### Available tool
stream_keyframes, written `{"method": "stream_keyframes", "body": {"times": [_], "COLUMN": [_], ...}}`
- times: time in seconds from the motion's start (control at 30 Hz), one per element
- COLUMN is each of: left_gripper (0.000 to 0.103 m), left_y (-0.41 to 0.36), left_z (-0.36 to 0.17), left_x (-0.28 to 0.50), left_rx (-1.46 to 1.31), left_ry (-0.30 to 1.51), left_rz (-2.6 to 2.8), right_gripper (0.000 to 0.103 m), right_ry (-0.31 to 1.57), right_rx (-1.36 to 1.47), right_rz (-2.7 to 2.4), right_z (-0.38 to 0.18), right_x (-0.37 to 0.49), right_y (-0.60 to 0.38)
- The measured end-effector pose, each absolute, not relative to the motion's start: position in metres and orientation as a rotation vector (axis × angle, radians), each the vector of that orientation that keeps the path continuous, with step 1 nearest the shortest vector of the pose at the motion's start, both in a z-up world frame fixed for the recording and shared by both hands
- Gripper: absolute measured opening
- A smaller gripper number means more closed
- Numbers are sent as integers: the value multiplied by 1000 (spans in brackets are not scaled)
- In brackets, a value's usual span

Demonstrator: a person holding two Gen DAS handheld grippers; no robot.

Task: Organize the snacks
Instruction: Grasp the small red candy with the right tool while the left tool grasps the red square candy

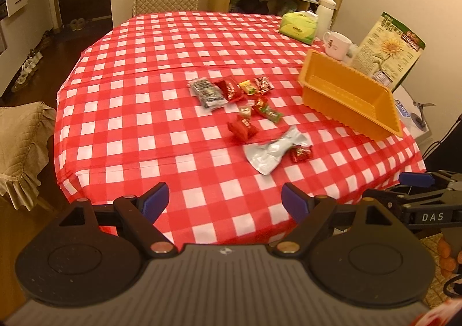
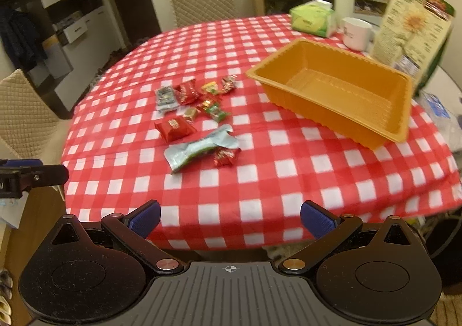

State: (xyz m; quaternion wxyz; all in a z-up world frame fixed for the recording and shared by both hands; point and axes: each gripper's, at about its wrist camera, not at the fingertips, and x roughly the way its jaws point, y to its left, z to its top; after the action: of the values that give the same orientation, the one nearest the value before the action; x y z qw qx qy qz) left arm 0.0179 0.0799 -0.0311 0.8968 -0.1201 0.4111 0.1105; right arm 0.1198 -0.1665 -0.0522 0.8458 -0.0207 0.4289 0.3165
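Checked tablecloth (image 2: 260, 181) is bearing scattered snacks (image 2: 199, 112) beside the empty orange tray (image 2: 401, 106); left gripper (image 1: 225, 198) and right gripper (image 2: 231, 217) are being held unclenched, empty; the nearest wrapper should be approached squarely.

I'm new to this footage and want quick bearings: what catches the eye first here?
The red-and-white checked tablecloth fills both views. On it, an empty orange tray sits to the right, and a loose scatter of wrapped snacks lies left of it, near the middle. Both grippers, left and right, hover open at the near table edge, holding nothing.
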Motion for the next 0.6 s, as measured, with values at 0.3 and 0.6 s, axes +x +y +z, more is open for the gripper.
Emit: {"method": "stream_keyframes", "body": {"times": [0.3,0.6], "left_gripper": [84,84], "left_y": [107,135], "left_z": [-50,-70], "left_x": [41,74], "left_rx": [-249,-238], "left_ry": [871,910], "left_rz": [217,191], "right_gripper": [89,74], "right_ry": [860,917], "right_rx": [-84,-80], "right_rz": [711,676], "right_z": [-82,-103], "right_x": [143,173], "right_y": [-133,-109]}}
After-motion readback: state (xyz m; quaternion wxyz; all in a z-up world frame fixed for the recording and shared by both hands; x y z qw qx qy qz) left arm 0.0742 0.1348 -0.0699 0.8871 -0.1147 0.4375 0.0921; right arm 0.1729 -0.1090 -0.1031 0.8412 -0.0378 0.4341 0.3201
